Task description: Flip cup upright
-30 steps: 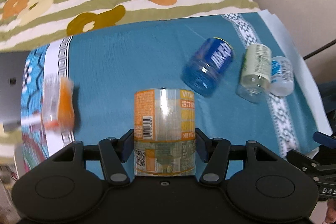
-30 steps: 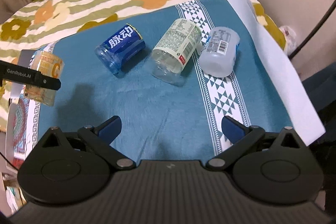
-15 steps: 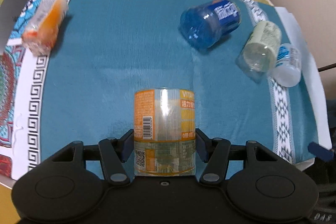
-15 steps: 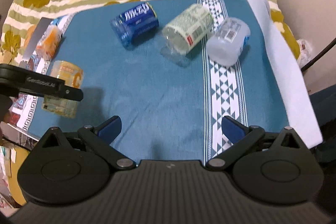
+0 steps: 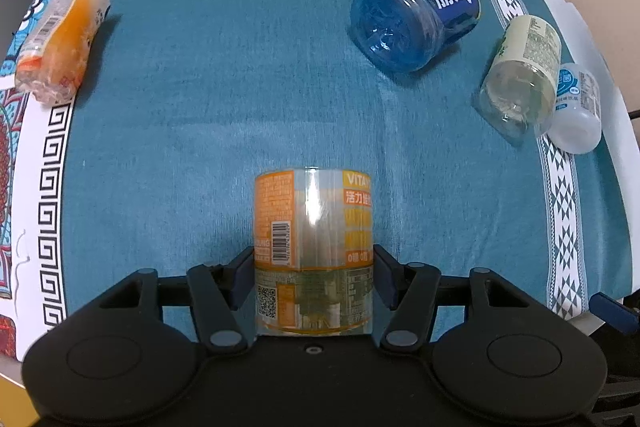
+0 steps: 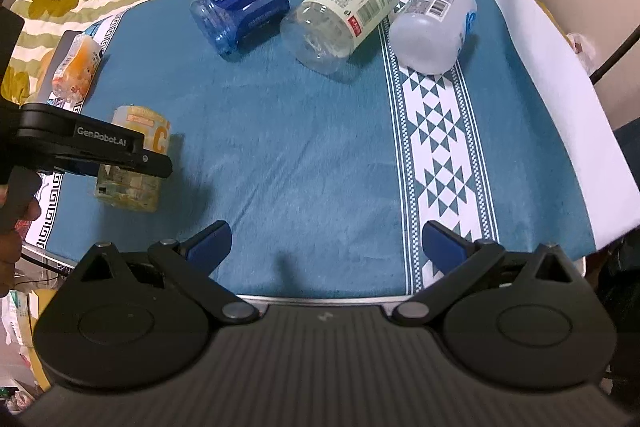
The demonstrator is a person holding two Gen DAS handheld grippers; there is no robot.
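My left claw (image 5: 314, 259) grips the orange-labelled cup (image 5: 314, 247) upright near the tabletop's (image 6: 304, 163) left edge, not released, my right claw (image 6: 326, 239) open; four others lie sideways.

The orange-labelled cup (image 5: 314, 251) is clamped between the left gripper's (image 5: 314, 267) fingers (image 5: 245, 267), held low at centre over the teal cloth (image 5: 224, 99). Whether its base touches the cloth cannot be told. On the far left an orange cup (image 5: 60, 39) is seen lying on its side across the patterned border. To the upper right a blue cup (image 5: 414, 23) lies tipped, and beyond it a pale green cup (image 5: 520, 75) lies just beside, possibly touching, a white cup (image 5: 576, 107).
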